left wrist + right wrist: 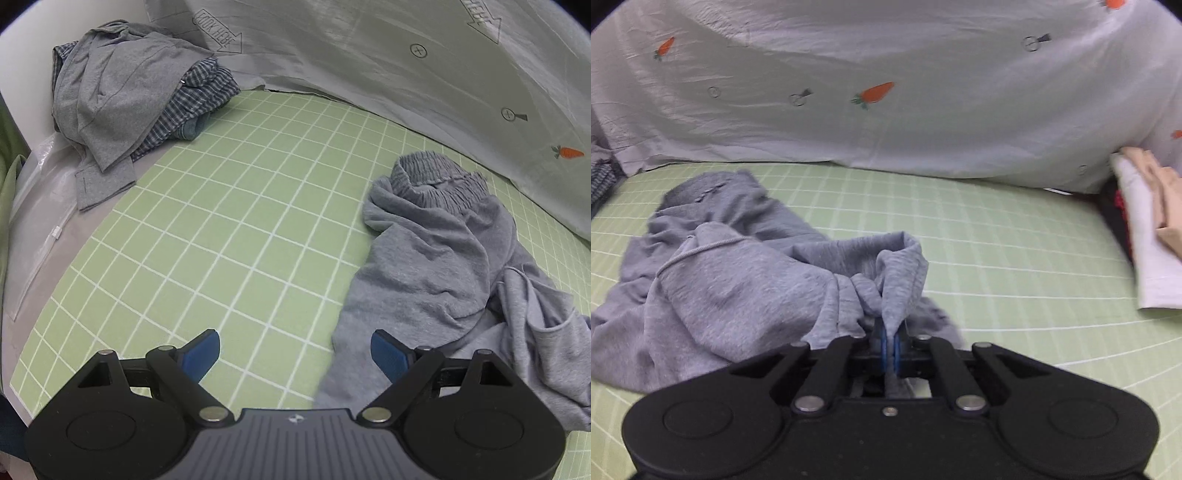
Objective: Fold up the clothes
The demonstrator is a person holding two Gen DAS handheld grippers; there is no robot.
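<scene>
Grey sweatpants [436, 266] with an elastic waistband lie crumpled on the green grid mat [229, 229], right of centre in the left wrist view. My left gripper [295, 354] is open and empty, hovering above the mat just left of a pant leg. In the right wrist view the sweatpants [738, 288] are bunched at the left and centre, with a drawstring showing. My right gripper [891, 345] is shut on a fold of the sweatpants fabric and lifts it a little off the mat [1015, 258].
A pile of grey and blue checked clothes [125, 99] sits at the mat's far left corner. A white sheet with carrot prints [886, 92] hangs along the back. Folded white and pink clothes [1145, 236] lie at the right edge. A plastic bag [37, 206] lies left.
</scene>
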